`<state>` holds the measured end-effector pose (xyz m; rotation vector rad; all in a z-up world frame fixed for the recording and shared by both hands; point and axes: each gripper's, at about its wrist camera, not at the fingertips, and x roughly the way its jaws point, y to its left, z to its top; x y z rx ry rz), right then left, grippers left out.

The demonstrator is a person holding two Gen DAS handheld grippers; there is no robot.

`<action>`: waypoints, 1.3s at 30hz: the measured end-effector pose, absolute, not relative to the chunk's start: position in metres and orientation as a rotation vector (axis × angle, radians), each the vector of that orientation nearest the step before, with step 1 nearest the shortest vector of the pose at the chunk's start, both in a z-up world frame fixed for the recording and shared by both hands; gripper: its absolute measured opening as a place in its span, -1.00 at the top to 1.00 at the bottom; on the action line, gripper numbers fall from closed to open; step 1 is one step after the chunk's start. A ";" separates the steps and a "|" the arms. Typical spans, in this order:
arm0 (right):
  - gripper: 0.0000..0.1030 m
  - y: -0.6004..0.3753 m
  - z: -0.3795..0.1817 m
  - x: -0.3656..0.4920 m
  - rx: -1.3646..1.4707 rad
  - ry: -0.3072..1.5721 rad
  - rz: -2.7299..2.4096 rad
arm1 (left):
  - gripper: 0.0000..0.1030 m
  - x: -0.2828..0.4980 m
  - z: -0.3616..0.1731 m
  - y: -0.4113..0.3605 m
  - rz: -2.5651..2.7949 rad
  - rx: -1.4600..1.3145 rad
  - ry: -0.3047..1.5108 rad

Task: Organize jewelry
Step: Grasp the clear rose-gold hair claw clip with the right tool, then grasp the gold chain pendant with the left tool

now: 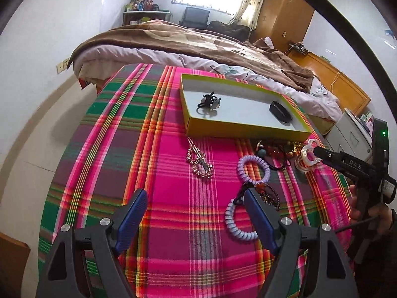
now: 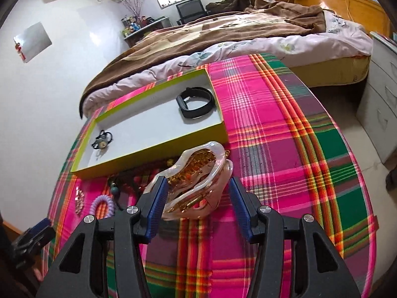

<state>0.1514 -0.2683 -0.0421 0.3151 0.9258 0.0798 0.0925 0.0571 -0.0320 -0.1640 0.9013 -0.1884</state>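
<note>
Flanking pearly hair clip (image 2: pixel 196 186), right claw (image 2: pixel 197 193) agape

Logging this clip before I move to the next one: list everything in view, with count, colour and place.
Shallow cardboard box: one, yellow-green walls, grey floor, far part of the cloth.
Black hair tie cluster: one, inside the box, its left end.
Black wristband: one, inside the box, its right end.
Pearly claw hair clip: one, pink-white with gold, on the cloth between the right jaws.
Spiral coil hair ties: two, lilac, on the cloth near the left jaws.
Rhinestone hair clips: gold, count unclear, before the box.
Bead pile: red-brown and gold, beside the box.
Plaid cloth: one, pink, green.
Bed: one, brown blanket, behind.
Left gripper: open, over bare cloth.
Right gripper: open.
</note>
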 end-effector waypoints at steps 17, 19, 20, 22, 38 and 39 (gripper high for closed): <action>0.73 -0.276 -0.037 0.150 0.329 0.907 0.044 | -0.54 0.094 -0.037 0.056 -0.195 -0.170 0.919; 0.73 -0.278 -0.037 0.147 0.330 0.902 0.044 | -0.54 0.094 -0.037 0.056 -0.196 -0.168 0.922; 0.73 -0.279 -0.036 0.146 0.330 0.899 0.046 | -0.54 0.094 -0.037 0.056 -0.194 -0.168 0.923; 0.74 -0.280 -0.034 0.143 0.319 0.890 0.050 | -0.54 0.094 -0.037 0.057 -0.195 -0.169 0.926; 0.74 -0.291 -0.002 0.105 0.257 0.777 0.059 | -0.54 0.138 -0.051 0.056 -0.094 -0.195 0.995; 0.74 -0.291 -0.001 0.105 0.256 0.777 0.060 | -0.54 0.142 -0.052 0.053 -0.099 -0.191 0.998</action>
